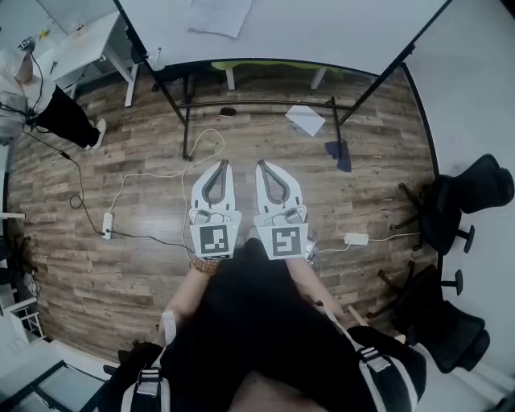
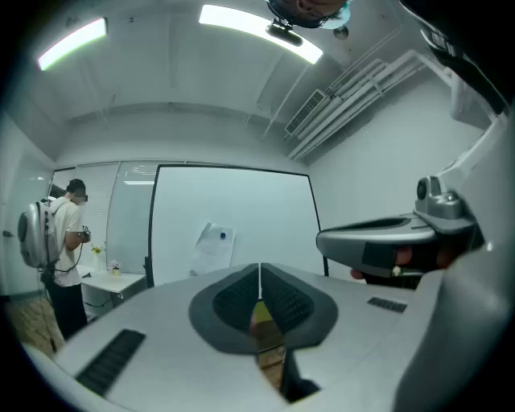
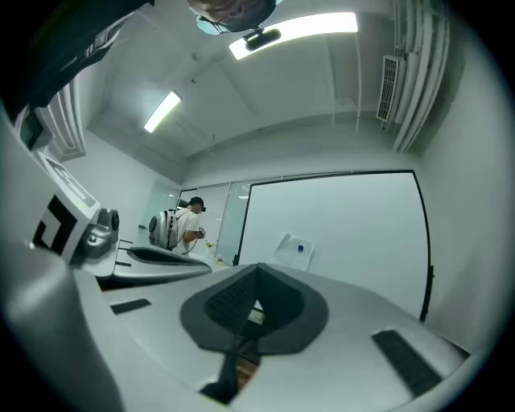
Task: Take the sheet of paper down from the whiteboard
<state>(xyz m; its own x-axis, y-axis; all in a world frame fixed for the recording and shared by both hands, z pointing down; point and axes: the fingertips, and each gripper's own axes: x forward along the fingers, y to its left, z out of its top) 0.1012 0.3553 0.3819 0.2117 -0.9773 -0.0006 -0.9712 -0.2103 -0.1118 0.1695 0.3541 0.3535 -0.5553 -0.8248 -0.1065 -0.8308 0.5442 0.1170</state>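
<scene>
A white sheet of paper [image 1: 218, 15] hangs on the whiteboard [image 1: 322, 24], pinned by a blue magnet [image 2: 222, 236]. The left gripper view has the sheet [image 2: 213, 246] ahead, left of centre; the right gripper view has it [image 3: 291, 252] ahead and slightly right. Both grippers are held side by side and level over the wooden floor, well short of the board. My left gripper [image 1: 219, 167] is shut with nothing between its pads. My right gripper [image 1: 266, 167] is shut and empty too.
The whiteboard stands on a black frame [image 1: 187, 121] with legs on the floor. A loose sheet [image 1: 306, 119] lies under it. Cables and a power strip [image 1: 107, 225] trail at left; black office chairs [image 1: 467, 201] stand at right. A person [image 1: 32, 96] stands by a white table [image 1: 88, 40], far left.
</scene>
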